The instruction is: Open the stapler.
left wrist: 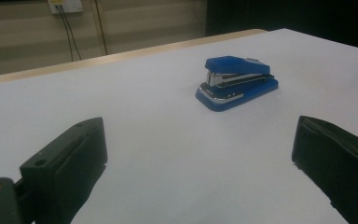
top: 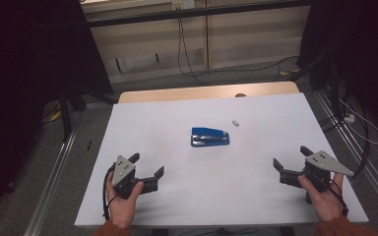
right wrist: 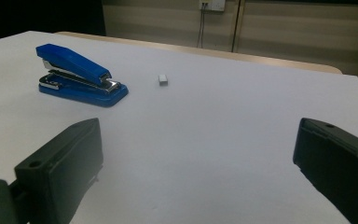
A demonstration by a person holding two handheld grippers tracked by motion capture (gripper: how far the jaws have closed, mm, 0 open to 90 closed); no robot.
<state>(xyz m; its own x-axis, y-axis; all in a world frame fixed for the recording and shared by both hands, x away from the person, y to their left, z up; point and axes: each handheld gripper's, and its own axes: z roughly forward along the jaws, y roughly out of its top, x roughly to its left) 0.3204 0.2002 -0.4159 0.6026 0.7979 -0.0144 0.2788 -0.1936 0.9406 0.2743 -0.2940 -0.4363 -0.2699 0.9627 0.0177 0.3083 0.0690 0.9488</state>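
The blue stapler [top: 210, 136] lies flat near the centre of the high view, on the white table top [top: 177, 206], with a small grey block [top: 236, 122] just up and to the right of it, apart from it and probably a strip of staples, though it is too small to be sure. Nothing touches either thing. The 2 grippers sit low in that frame, the left gripper [top: 146, 167] at lower left and the right gripper [top: 290, 162] at lower right, each in a hand resting at the near edge of the table, each with its jaws spread wide and nothing between them. Both point inward toward the stapler, which reads as a ready stance: the work seems about to start, with the stapler set in the middle where either hand can reach it. The left gripper view looks along its 2 black jaws at the bottom corners and shows the stapler [left wrist: 237, 83] in the upper right, seen from its hinge side with the metal magazine plain under the blue top. The right gripper view has the stapler [right wrist: 79, 77] in the upper left, its arm raised a little off the base, and the grey block [right wrist: 162, 80] right of it near the upper middle, standing clear on the bare surface, which the left gripper view leaves out.
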